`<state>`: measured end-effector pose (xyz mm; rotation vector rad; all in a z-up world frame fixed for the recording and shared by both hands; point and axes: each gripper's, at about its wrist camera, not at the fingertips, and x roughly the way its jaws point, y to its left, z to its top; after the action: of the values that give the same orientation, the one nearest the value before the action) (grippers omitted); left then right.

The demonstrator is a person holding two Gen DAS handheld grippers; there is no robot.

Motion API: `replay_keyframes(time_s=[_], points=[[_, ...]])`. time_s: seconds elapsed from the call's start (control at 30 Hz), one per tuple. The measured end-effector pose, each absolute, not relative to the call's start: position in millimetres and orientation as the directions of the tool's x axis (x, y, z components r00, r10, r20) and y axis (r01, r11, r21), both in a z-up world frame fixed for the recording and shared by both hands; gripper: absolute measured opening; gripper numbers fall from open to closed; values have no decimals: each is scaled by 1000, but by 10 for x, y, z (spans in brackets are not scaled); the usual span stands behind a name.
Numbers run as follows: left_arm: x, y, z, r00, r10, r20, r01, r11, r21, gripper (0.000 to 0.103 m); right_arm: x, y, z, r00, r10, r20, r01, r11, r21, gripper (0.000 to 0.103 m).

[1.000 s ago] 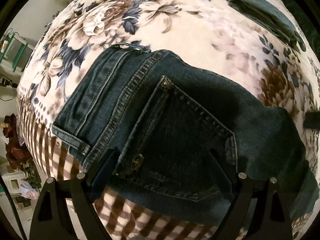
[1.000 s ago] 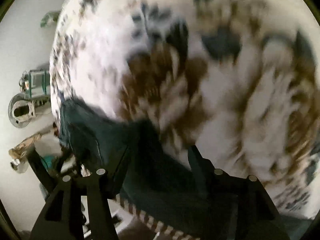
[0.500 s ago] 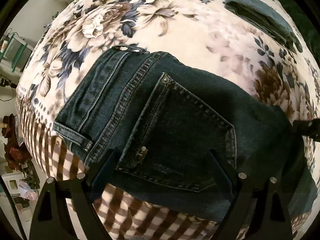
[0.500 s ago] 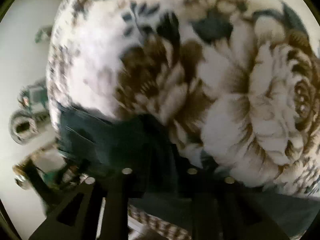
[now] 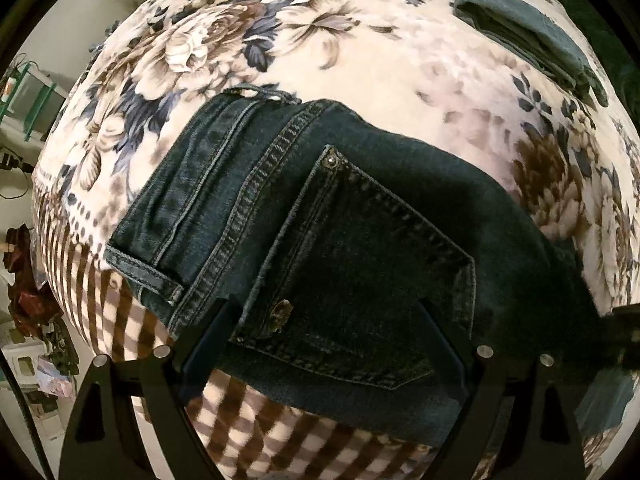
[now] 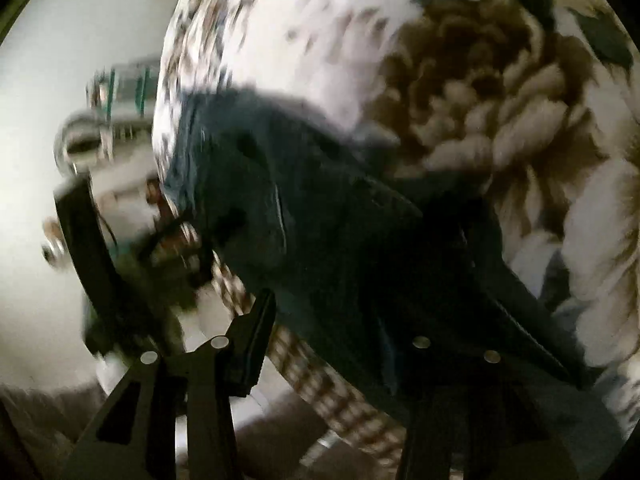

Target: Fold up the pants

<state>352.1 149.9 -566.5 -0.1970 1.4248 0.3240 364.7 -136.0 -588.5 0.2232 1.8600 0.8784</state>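
**Dark jeans on the floral blanket, both grippers spread**

In the left wrist view, the dark blue denim jeans [image 5: 320, 232] lie across the middle of the frame on a cream fleece blanket with brown and blue flowers [image 5: 360, 60]. The waistband sits at centre left, the stitched back pocket [image 5: 360, 288] faces up at centre, and the fabric runs off toward the lower right. The blanket's brown checked border shows along the bottom edge under the denim. The left gripper [image 5: 324, 320] at the bottom of the frame has its 2 black fingers spread wide, their tips resting at either side of the pocket, pinching nothing. A folded grey-green garment [image 5: 532, 36] lies well apart in the upper right.

The right wrist view is blurred. The right gripper [image 6: 344, 320] also stands spread, its left finger [image 6: 252, 340] clear over the blanket's edge, its right finger dark against the jeans [image 6: 304, 216], which fill the centre. A large brown flower of the blanket [image 6: 500, 100] fills the upper right.
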Motion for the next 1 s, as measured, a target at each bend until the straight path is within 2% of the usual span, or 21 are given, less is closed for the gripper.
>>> replay_keyframes(time_s=[0.13, 0.17, 0.2, 0.27, 0.33, 0.4, 0.47, 0.6, 0.67, 0.73, 0.8, 0.87, 0.97, 1.0], points=[[3522, 1513, -5678, 115, 101, -988, -339, 939, 56, 90, 3919, -1398, -6067, -377, 502, -779, -185, 783, 594, 50], [3527, 1515, -5688, 113, 101, -988, -339, 939, 57, 90, 3992, -1383, -6177, -383, 524, -761, -142, 780, 609, 50], [3530, 1514, -5692, 112, 102, -988, -338, 939, 59, 90, 4050, -1335, -6359, -429, 583, -690, -47, 748, 662, 50], [3535, 1510, -5705, 107, 104, -989, -332, 941, 63, 90, 4108, -1292, -6531, -441, 650, -619, 55, 708, 705, 50], [3530, 1513, -5714, 107, 105, -989, -328, 942, 64, 90, 4132, -1191, -6552, -430, 669, -607, 81, 698, 712, 40], [3532, 1511, -5724, 101, 107, -989, -328, 942, 68, 90, 4234, -1329, -6392, -346, 738, -579, 143, 651, 745, 22], [3524, 1523, -5748, 100, 97, -990, -333, 941, 59, 90, 4293, -1555, -6304, -268, 783, -561, 211, 617, 758, 14], [3516, 1535, -5787, 91, 99, -991, -335, 940, 63, 90, 4413, -1903, -6023, -120, 590, -798, 144, 806, 574, 11], [3516, 1531, -5776, 91, 95, -991, -338, 939, 59, 90, 4467, -2029, -5957, -112, 604, -789, 181, 793, 582, 11], [3517, 1520, -5750, 91, 89, -992, -340, 939, 53, 90, 4434, -1982, -5798, -128, 643, -755, 129, 766, 630, 12], [3498, 1513, -5705, 103, 88, -991, -341, 939, 48, 90, 4302, -1815, -5690, -172, 666, -726, 61, 743, 667, 17], [3491, 1512, -5673, 109, 88, -990, -341, 939, 46, 90, 4145, -1507, -5789, -272, 715, -645, 63, 682, 729, 23], [3414, 1542, -5672, 112, 93, -989, -337, 940, 50, 90, 4139, -1382, -6088, -261, 531, -806, 22, 838, 545, 23], [3395, 1556, -5661, 112, 99, -989, -334, 941, 56, 90, 4160, -1397, -6174, -234, 466, -853, 25, 880, 474, 18]])
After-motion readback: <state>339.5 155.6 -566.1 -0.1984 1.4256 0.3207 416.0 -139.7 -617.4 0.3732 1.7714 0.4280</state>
